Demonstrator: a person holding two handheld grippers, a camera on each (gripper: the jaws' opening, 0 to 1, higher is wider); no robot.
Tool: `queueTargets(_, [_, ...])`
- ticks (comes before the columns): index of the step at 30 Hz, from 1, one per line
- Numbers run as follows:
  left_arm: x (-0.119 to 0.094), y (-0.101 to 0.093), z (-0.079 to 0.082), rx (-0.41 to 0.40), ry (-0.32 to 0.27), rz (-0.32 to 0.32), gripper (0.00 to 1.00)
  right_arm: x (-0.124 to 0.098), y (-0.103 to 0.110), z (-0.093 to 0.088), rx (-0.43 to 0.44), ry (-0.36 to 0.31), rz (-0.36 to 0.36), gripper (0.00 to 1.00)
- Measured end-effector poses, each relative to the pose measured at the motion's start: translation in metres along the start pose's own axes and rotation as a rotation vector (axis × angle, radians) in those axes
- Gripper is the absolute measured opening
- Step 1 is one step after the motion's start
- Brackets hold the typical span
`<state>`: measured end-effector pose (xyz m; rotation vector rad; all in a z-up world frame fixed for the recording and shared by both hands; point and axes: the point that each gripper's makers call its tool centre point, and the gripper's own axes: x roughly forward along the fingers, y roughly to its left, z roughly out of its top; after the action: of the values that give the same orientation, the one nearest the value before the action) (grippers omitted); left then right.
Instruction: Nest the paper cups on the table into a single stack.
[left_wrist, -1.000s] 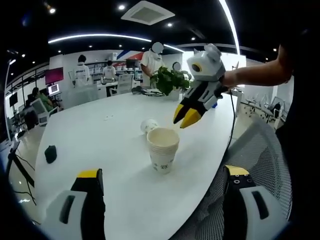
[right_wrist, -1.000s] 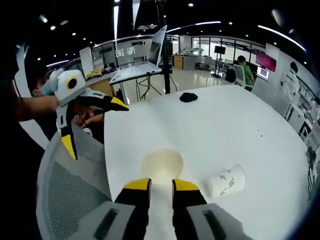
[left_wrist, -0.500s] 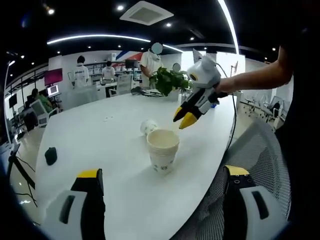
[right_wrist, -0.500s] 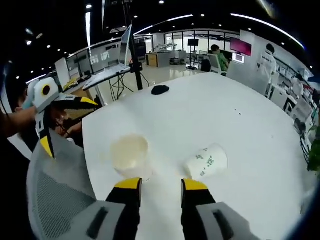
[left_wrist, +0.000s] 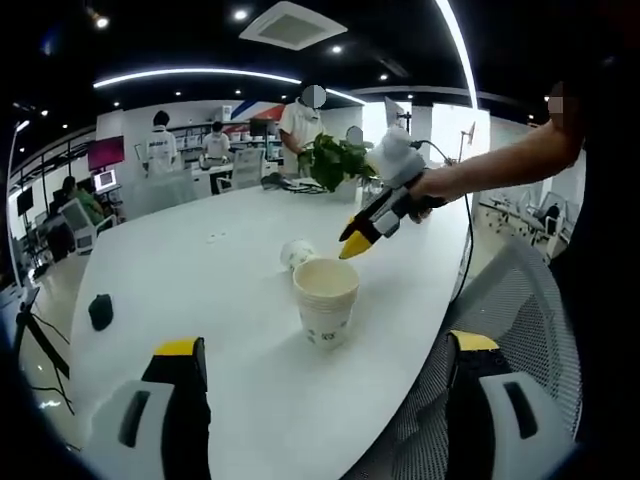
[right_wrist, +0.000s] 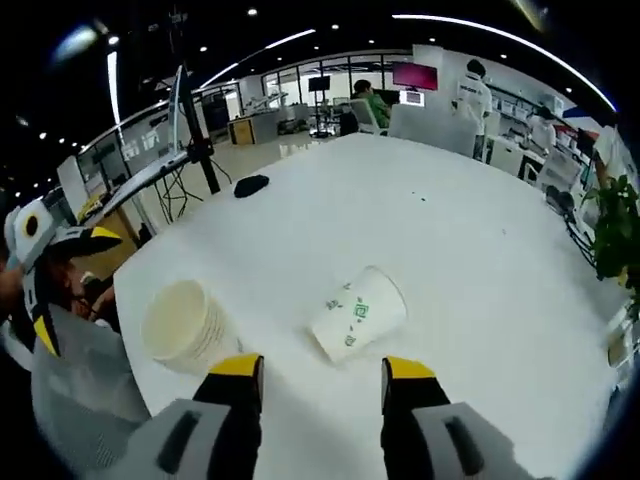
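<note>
Reaching toward the fallen cup (right_wrist: 358, 313), the right gripper (right_wrist: 322, 368) has its jaws released and empty, spread about as wide as that cup, which suggests it is lining up for a pick. The cup lies on its side on the table (right_wrist: 470, 250), just beyond the jaws, mouth facing away. The stack (right_wrist: 184, 322) stands upright beside the cup, toward the table's edge, ready to receive it. The left gripper (left_wrist: 325, 350) hangs back from the stack, jaws spread wide and holding nothing, apparently kept out of the way. A dark object (right_wrist: 250, 185) lies well beyond the stack.
</note>
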<state>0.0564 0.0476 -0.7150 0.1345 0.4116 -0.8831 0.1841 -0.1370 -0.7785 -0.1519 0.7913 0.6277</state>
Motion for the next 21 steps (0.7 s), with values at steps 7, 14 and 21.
queueTargets(7, [0.001,0.001,0.0,-0.007,-0.001,0.002,0.99,0.014,-0.009,0.001,0.058,-0.011,-0.044,0.52])
queueTargets(14, [0.001,0.003,-0.002,-0.017,0.0,0.01,0.99,0.027,-0.01,0.0,0.166,-0.014,-0.082,0.52])
queueTargets(21, [0.001,0.004,-0.003,-0.029,-0.004,0.017,0.99,0.046,-0.02,0.0,0.211,-0.005,-0.122,0.52])
